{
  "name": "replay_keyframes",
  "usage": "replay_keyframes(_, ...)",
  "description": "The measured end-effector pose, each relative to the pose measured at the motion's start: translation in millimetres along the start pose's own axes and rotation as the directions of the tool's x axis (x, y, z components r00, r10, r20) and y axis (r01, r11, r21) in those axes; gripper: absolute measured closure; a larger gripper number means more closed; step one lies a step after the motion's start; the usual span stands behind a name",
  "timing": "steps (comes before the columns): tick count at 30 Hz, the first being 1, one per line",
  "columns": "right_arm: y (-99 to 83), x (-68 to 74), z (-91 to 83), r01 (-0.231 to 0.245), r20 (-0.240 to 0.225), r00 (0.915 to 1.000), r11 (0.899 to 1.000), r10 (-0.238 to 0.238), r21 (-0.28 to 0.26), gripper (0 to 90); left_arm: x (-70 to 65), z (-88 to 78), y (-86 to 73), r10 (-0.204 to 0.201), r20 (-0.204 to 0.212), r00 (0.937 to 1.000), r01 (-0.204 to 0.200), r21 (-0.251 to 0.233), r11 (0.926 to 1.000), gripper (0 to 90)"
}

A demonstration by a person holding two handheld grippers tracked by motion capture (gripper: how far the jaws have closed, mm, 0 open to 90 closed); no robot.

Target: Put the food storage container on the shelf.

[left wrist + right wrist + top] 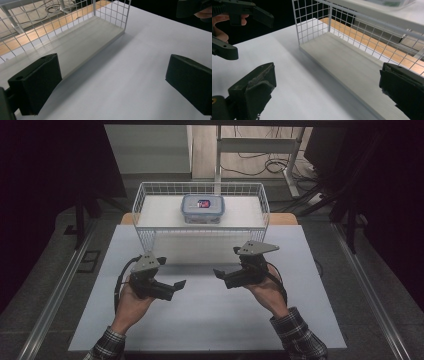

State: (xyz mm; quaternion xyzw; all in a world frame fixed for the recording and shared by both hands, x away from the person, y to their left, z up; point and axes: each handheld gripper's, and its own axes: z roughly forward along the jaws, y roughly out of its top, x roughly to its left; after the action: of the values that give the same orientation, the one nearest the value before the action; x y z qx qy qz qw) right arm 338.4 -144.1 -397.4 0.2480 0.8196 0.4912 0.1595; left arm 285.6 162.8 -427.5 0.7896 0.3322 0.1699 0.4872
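1. Surface (pixel 210 320): flat white tabletop board; both hands come in from the bottom edge of the high view, plaid sleeves at the wrists.
2. Left black two-jaw gripper (pixel 172 287) is held low over the surface at the left, jaws pointing right toward the middle. Jaws stand wide apart (left gripper view shows a broad gap of bare white surface between them), nothing held.
3. Right black two-jaw gripper (pixel 222 276) is held over the surface at the right, jaws pointing left toward the other gripper. Jaws also wide apart, nothing between them; pads look worn and rough in the right gripper view.
4. The two grippers face each other, apart, not touching.
5. White wire-grid basket rack with a pale flat shelf board (pixel 200 187) stands at the far side of the surface, well apart from both grippers.
6. Clear rectangular plastic food container with a blue-rimmed lid (pixel 202 208) sits on the rack's upper shelf, about centred (contents too small to tell; something red and dark inside).
7. Rack's lower board (pixel 82 42) lies bare in both gripper views.
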Motion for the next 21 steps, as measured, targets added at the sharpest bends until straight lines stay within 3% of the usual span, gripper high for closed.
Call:
replay_keyframes(9, -13.3, 6.2, 1.5, 0.015, -0.001, 0.9999, 1.000, -0.015, 0.020, 0.6, -4.0, 6.3, -15.2, -0.017, 0.004, 0.9999, 0.016, 0.022, 0.9996, 0.1)
replay_keyframes(21, -31.0, 12.1, 0.1, 0.001, -0.012, 0.9999, 0.999, -0.001, 0.037, 0.6, -11.9, 11.1, -30.8, -0.029, 0.019, 0.9994, 0.029, 0.027, 0.9992, 0.2)
